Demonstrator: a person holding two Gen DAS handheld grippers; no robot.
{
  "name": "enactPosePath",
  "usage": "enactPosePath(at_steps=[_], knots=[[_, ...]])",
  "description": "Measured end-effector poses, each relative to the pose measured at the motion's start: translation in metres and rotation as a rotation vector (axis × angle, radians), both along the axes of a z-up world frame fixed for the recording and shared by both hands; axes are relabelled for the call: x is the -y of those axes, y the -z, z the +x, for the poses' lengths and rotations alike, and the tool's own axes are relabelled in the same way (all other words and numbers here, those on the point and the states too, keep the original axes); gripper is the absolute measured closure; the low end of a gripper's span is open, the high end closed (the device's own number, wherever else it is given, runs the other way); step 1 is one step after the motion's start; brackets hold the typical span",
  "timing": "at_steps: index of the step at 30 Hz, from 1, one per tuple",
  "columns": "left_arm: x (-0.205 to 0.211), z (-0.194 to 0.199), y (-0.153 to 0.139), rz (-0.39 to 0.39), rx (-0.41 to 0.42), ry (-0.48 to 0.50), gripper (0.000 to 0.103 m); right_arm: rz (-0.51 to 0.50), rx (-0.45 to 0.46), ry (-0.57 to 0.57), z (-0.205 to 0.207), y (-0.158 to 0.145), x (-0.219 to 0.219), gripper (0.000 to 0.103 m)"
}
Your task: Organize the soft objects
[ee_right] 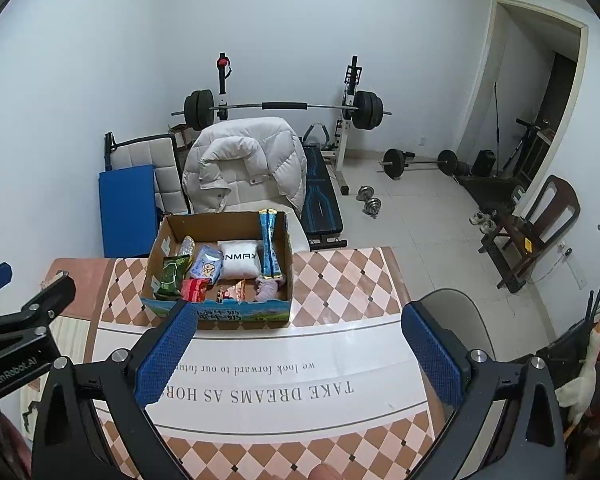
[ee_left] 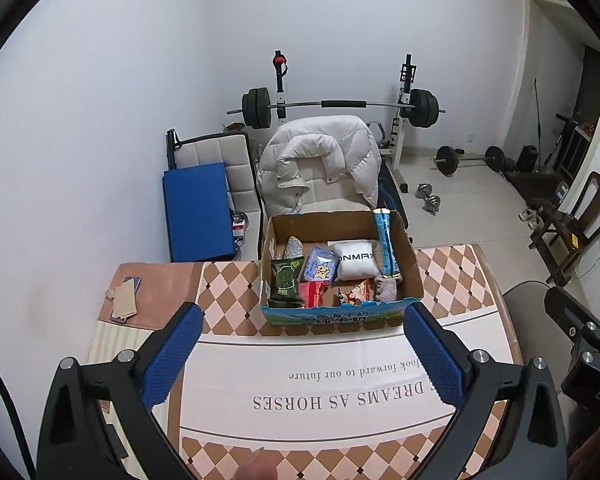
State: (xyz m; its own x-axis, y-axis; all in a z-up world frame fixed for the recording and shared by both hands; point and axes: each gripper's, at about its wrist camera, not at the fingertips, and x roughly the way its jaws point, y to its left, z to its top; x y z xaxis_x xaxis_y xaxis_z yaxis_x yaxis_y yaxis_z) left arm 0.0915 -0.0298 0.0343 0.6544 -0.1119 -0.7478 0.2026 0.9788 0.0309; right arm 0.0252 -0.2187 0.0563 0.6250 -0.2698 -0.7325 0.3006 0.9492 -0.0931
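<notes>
An open cardboard box (ee_left: pixel 410 264) (ee_right: pixel 156 252) stands at the far edge of the table. Inside lie a white pillow pack (ee_left: pixel 358 260) (ee_right: pixel 240 262), a green packet (ee_left: pixel 286 278) (ee_right: pixel 171 274), a light blue pouch (ee_left: pixel 320 266) (ee_right: pixel 207 266), a red packet (ee_left: pixel 312 294) (ee_right: pixel 194 290), a grey-pink soft toy (ee_left: pixel 388 288) (ee_right: pixel 268 288) and a long blue stick pack (ee_left: pixel 386 240) (ee_right: pixel 269 244) leaning on the right wall. My left gripper (ee_left: pixel 304 354) hovers open over the tablecloth, short of the box. My right gripper (ee_right: pixel 300 354) is also open and holds nothing.
The table (ee_left: pixel 228 292) (ee_right: pixel 340 280) carries a checkered cloth with printed text. A phone under a card (ee_left: pixel 125 298) lies at its far left. Beyond stand a chair with a white jacket (ee_left: pixel 320 160) (ee_right: pixel 244 156), a blue mat (ee_left: pixel 198 212), a barbell rack (ee_left: pixel 340 106) and dumbbells on the floor (ee_left: pixel 430 198).
</notes>
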Motion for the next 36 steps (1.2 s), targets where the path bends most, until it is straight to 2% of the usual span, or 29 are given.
enactPosePath(at_steps=[36], knots=[[-0.002, -0.007, -0.010, -0.018, 0.003, -0.045, 0.000, -0.047, 0.044, -0.003, -0.001, -0.013, 0.000, 0.000]])
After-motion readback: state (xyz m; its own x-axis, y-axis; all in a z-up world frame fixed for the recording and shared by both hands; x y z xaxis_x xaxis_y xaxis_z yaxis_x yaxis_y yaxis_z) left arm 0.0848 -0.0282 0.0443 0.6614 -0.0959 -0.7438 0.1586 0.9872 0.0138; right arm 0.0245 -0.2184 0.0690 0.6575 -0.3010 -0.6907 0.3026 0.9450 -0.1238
